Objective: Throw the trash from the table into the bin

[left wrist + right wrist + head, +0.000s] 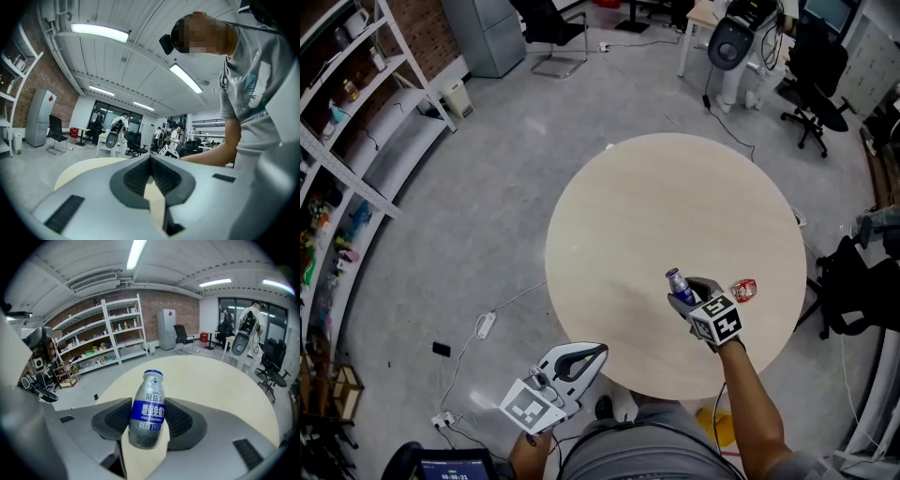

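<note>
Head view: round beige table point(675, 206) fills centre and right of frame, grey floor all round.

Right gripper point(686, 295) is over the lower right part of the table, with its marker cube toward the bottom of the frame. Its jaws are clamped on a small silver bottle point(677, 279) with a blue label and blue cap. In the right gripper view the bottle point(149, 408) stands between the dark ribbed pads, tilted slightly, cap up, its base clear of the tabletop behind it.

Crumpled red wrapper point(743, 290) lies on the table just right of the right gripper, near the table's right edge and apart from the jaws.

Left gripper point(598, 352) is at lower centre-left, at the table's near edge. In the left gripper view its jaw tips point(151, 161) meet, with only a thin wedge of tabletop showing below them. Nothing is between them.

Small white bin point(455, 97) sits on the floor at upper left, beside the white shelving point(356, 178), well apart from the table.

Black office chairs point(811, 80) at upper right.
</note>
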The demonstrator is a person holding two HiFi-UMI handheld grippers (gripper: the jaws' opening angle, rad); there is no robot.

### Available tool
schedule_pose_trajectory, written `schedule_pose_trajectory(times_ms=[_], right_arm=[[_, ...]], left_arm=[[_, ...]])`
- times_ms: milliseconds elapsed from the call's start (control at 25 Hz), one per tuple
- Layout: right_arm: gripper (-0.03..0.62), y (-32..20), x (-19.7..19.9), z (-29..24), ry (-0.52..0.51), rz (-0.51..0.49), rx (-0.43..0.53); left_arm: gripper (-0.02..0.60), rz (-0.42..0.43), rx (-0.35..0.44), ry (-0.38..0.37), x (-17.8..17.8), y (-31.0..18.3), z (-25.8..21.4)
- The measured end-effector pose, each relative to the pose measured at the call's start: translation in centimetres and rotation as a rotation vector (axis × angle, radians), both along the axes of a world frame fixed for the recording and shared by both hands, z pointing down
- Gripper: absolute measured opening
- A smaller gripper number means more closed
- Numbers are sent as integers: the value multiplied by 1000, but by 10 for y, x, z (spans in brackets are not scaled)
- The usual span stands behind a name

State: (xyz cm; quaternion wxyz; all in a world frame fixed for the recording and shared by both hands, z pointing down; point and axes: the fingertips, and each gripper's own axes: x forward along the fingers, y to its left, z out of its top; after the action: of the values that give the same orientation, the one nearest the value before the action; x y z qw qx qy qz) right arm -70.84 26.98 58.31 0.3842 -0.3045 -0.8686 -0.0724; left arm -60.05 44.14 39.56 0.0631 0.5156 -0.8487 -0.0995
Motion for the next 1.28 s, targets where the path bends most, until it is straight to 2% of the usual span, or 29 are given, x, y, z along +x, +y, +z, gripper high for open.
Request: schedule_pose_trajectory(times_ms=[160,360,600,760,880,1000,1280], right_arm=[[227,21,34,-80,-124,-16,-58],[227,40,101,-170,-261,-35,-114],[227,61,184,-259,-405,-49,-172],[227,70,238,-309,-507,-64,-173],[227,72,275,-332,-556,-67,-166],[227,69,316,-344,-581,-75,-152],[227,62,385,-377,-659,-20,-143]], left_arm=[[41,29,2,-50,33,4,-24],[41,56,21,-142,80,6,-64],[41,100,44,-275,131,13,-112],[41,141,71,-359,170,9,-143],[41,171,89,-413,199,5,-161],[41,197,92,-437,227,-3,-170],[41,304,149,-499,268,-23,-195]])
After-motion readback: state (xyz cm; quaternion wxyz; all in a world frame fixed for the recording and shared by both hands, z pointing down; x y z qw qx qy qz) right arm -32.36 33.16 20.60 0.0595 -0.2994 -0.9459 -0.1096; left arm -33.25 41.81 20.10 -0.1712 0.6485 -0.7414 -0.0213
